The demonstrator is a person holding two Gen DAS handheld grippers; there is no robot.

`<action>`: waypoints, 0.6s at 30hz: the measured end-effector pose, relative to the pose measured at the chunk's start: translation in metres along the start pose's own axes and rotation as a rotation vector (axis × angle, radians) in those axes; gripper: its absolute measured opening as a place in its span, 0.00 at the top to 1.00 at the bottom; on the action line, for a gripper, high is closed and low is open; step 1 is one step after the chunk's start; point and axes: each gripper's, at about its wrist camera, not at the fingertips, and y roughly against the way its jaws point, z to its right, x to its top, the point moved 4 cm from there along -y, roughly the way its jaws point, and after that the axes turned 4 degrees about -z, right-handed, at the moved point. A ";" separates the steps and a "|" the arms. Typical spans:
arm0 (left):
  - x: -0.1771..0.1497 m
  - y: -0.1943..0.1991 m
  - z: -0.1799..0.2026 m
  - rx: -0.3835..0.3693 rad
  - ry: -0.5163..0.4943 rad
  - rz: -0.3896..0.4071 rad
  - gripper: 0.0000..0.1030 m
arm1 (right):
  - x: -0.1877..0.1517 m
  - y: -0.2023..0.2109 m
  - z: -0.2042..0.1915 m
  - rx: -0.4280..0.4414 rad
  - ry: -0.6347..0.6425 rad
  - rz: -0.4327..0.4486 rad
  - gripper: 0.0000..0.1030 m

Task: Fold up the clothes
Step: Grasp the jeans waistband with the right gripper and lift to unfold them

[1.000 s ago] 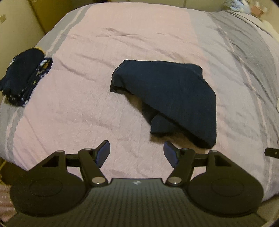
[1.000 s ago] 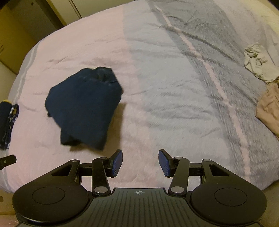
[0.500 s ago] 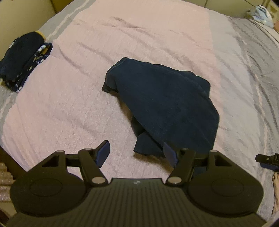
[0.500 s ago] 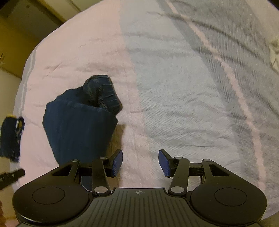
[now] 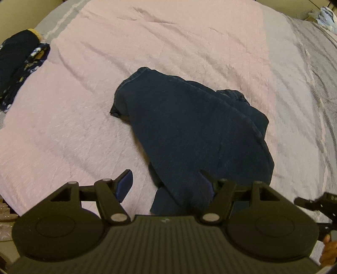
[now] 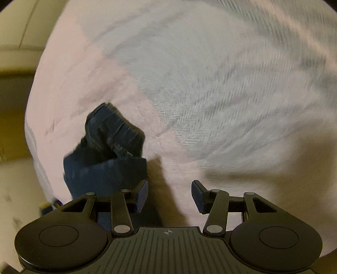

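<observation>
A dark navy garment, loosely folded, lies on the pink part of the bedspread. My left gripper hangs open just over its near end; the right finger overlaps the cloth and the left finger is over bare bedspread. In the blurred right wrist view the same garment lies bunched to the left. My right gripper is open over pink bedspread, nothing between its pads, with its left finger beside the cloth's edge.
A stack of folded dark clothes rests at the bed's left edge. A pale blue cloth lies at the far right corner. The bedspread's grey striped part stretches to the right. A hand shows at the lower right.
Both grippers have come down and closer to the navy garment, which now fills more of each view. The right gripper has rolled, tilting its view. Both jaws stayed as wide as before.
</observation>
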 end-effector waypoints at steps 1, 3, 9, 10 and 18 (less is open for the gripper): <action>0.003 -0.004 0.000 0.001 -0.001 -0.006 0.37 | 0.005 -0.008 0.002 0.022 -0.054 -0.003 0.52; 0.008 -0.010 -0.001 0.005 -0.002 -0.016 0.37 | 0.016 -0.024 0.005 0.065 -0.161 -0.010 0.52; 0.017 -0.020 -0.012 0.022 0.023 -0.026 0.37 | 0.042 -0.074 0.009 0.161 -0.389 -0.066 0.41; 0.018 -0.022 -0.014 0.024 0.029 -0.027 0.37 | 0.043 -0.081 0.006 0.162 -0.369 -0.094 0.40; 0.008 -0.009 -0.041 -0.002 0.102 -0.032 0.37 | -0.012 -0.073 -0.053 0.164 0.246 -0.262 0.87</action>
